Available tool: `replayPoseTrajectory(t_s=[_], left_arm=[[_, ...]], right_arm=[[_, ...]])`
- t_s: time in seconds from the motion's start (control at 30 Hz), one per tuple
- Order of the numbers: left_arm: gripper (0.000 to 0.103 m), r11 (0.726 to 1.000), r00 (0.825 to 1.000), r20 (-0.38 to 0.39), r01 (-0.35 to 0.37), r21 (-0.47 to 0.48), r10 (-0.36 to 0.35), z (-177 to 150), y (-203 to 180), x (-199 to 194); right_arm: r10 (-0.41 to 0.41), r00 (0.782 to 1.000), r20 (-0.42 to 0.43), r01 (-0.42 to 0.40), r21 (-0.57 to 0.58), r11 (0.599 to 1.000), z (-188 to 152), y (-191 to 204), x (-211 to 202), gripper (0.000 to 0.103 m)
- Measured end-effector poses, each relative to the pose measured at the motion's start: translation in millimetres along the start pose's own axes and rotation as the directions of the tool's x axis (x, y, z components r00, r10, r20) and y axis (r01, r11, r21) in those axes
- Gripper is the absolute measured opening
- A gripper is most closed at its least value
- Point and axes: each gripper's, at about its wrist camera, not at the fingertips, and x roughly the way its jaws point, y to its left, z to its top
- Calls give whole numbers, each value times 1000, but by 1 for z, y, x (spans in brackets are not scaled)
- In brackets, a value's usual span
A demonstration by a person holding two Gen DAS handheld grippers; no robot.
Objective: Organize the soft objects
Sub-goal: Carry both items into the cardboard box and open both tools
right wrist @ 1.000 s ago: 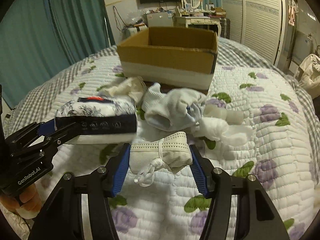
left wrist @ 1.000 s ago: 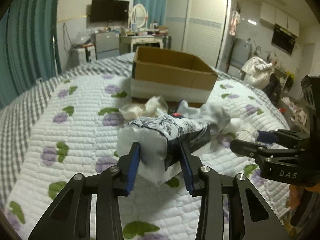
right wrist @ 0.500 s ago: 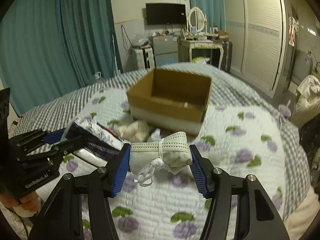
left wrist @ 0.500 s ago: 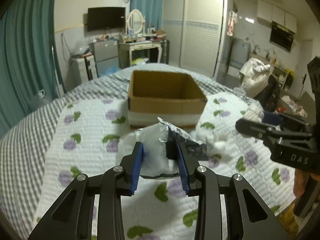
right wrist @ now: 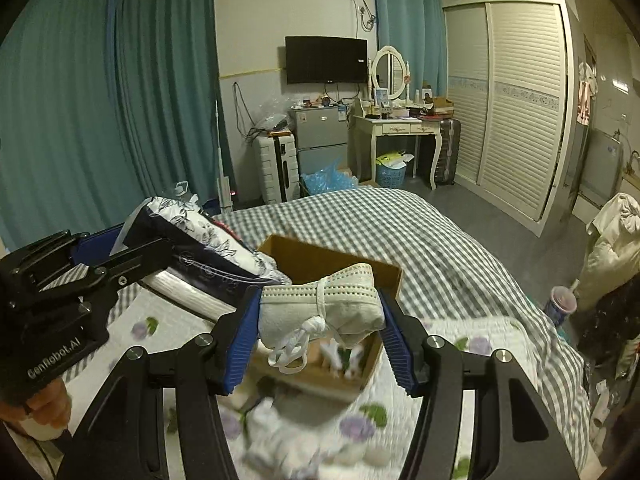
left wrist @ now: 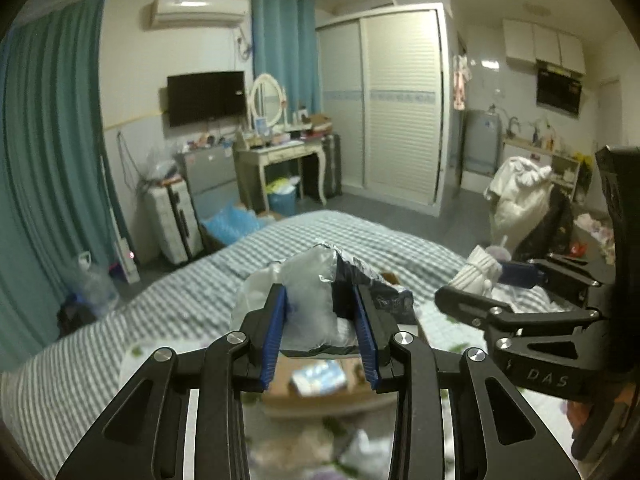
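Note:
My left gripper (left wrist: 320, 332) is shut on a soft tissue pack (left wrist: 316, 304) in white and dark floral wrap, held in the air above the open cardboard box (left wrist: 320, 384). The pack also shows in the right wrist view (right wrist: 200, 244). My right gripper (right wrist: 320, 336) is shut on a rolled white cloth bundle (right wrist: 324, 304) tied with a cord, held over the cardboard box (right wrist: 320, 256). The bundle also shows in the left wrist view (left wrist: 478, 272). Some white items lie inside the box.
The box stands on a quilted bed (right wrist: 460, 264) with a checked and flowered cover. Several white soft items (right wrist: 288, 432) lie on the quilt in front of the box. A chair with clothes (right wrist: 612, 240) stands to the right of the bed.
Both grippers have risen and moved forward with their loads, from over the quilt to above the box. The view now looks down into the box from higher up.

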Motion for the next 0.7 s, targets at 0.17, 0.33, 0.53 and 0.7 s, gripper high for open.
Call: replayPoseTrajectory(t_s=[0.17,0.33,0.53,0.7], left_arm=[[33,1000,999,-33,0,29,1,-5,4,57],[34,1000,996,-87,10,26,-8,-27,10,98],[38,999,993,-120,9,40,-4,-40,7,112],[43,1000,991,-135,1,11,1,-34,7,106]], right_arm=[[3,999,-33,-3,14,1000,10,-20,54,57],[24,995,-98,-20,37,999,-1,-36,105,57],[31,990,-140,-25,43,999,-17,-40,138,57],[13,989,-146,-8,36,999,-18,-37,135,70]])
